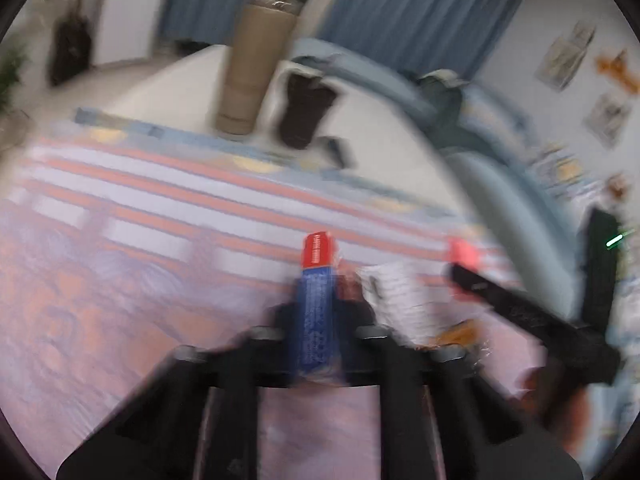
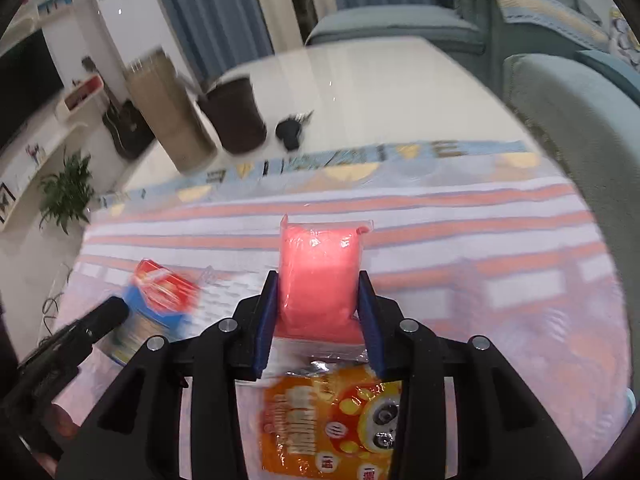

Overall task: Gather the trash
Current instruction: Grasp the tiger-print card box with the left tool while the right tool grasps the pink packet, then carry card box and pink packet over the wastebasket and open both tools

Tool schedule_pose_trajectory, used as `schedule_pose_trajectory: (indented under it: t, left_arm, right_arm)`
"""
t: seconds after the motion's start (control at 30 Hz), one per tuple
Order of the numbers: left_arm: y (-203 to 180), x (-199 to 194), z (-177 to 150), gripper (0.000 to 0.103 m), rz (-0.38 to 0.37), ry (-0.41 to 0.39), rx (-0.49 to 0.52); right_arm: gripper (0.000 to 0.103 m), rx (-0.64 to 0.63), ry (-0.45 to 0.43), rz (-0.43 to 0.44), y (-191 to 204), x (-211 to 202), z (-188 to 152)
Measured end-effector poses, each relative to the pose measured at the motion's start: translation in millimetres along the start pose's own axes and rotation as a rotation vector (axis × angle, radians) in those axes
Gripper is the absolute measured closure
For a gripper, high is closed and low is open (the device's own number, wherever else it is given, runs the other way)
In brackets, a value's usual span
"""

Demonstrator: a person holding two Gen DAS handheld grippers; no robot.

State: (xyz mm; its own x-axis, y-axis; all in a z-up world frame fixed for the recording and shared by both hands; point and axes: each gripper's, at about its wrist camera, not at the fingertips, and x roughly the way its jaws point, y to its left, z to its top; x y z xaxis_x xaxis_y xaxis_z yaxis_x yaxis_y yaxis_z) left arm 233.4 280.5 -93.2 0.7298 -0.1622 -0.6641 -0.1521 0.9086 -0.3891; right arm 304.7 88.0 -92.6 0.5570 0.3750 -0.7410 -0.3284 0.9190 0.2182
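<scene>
Over the pink-and-lilac striped cloth (image 2: 500,216) on the white table (image 2: 380,80), both my tools are loaded.

Right gripper (image 2: 318,300): blue-padded fingers (image 2: 266,320) clamped on a soft pink packet in clear film (image 2: 318,268), which bulges up above the pads. Grip sits on its lower half. Directly beneath the tool lies an orange printed snack wrapper with a panda face (image 2: 332,420), flat on the cloth, not held.

Left gripper (image 1: 314,312): closed on a blue carton with a red top (image 1: 314,300), held upright between the fingers. This view is badly motion-blurred, so I can't judge how deep the hold goes. A crumpled white paper (image 1: 400,292) lies just beside it on the cloth.

Far end of table: tall tan cylindrical container (image 2: 168,112), dark brown cup-shaped bin (image 2: 236,116), black key fob with keys (image 2: 292,130). I take one of the two containers as the likely drop point, but can't confirm which.

Risks as I read them:
- Pink packet is squashy and film-wrapped; it could squeeze upward and slip out if I swing fast.
- Carton's hold unverified through blur; a quick turn might tip it loose.
- The two tools are close together; crossing paths toward the bins invites a knock.
- Brown bin looks light and stands just beside the tan one; a clumsy release could topple it.
- Orange wrapper and white paper are easy to overlook while both hands are full.
</scene>
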Motion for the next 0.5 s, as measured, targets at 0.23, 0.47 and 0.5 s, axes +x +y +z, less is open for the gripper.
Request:
schedule_pose_trajectory:
  t: [0.23, 0.47, 0.5]
  left_arm:
    - [-19, -19, -15, 0.053, 0.138, 0.021, 0.099]
    - [-17, 41, -12, 0.031, 0.273, 0.196, 0.260]
    - [-15, 48, -10, 0.026, 0.272, 0.210, 0.250]
  right_arm:
    - [0.068, 0.008, -0.024, 0.029, -27, -69, -25]
    - [0.068, 0.016, -0.010, 0.069, -40, -78, -56]
    - [0.068, 0.007, -0.001, 0.060, -41, -76, -59]
